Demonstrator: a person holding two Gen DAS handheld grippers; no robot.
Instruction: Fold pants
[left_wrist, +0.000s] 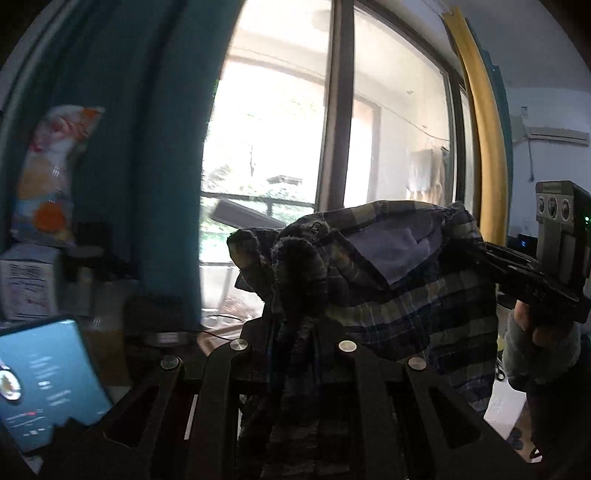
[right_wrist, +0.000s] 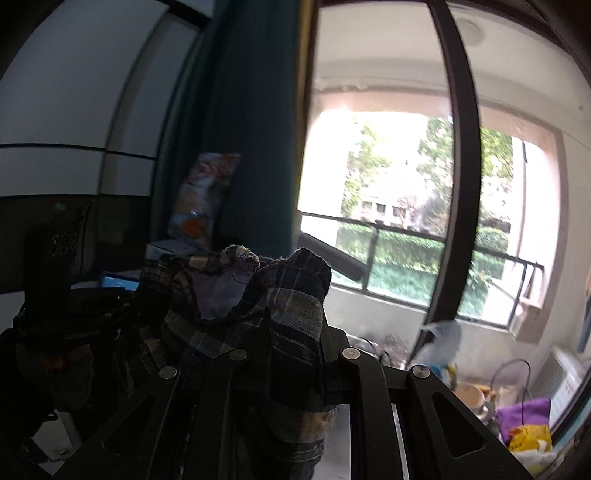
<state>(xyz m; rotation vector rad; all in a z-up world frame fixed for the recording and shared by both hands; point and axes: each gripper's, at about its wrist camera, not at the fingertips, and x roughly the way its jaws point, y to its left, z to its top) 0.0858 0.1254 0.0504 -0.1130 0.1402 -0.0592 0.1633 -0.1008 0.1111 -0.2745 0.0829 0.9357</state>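
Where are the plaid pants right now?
The plaid pants hang in mid-air before the window, stretched by the waistband between both tongs: the left tongs pinch one end, the right tongs the other.

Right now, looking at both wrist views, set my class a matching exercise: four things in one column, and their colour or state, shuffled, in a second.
Column one:
1. plaid pants
2. left gripper
3. curtain beside the window
4. strip along the window's right edge

Column two:
A. yellow
B. dark teal
C. held up in the air by the waistband, between two grippers
D. shut on cloth

Pairs: 1-C, 2-D, 3-B, 4-A. The right gripper grips the pants too.
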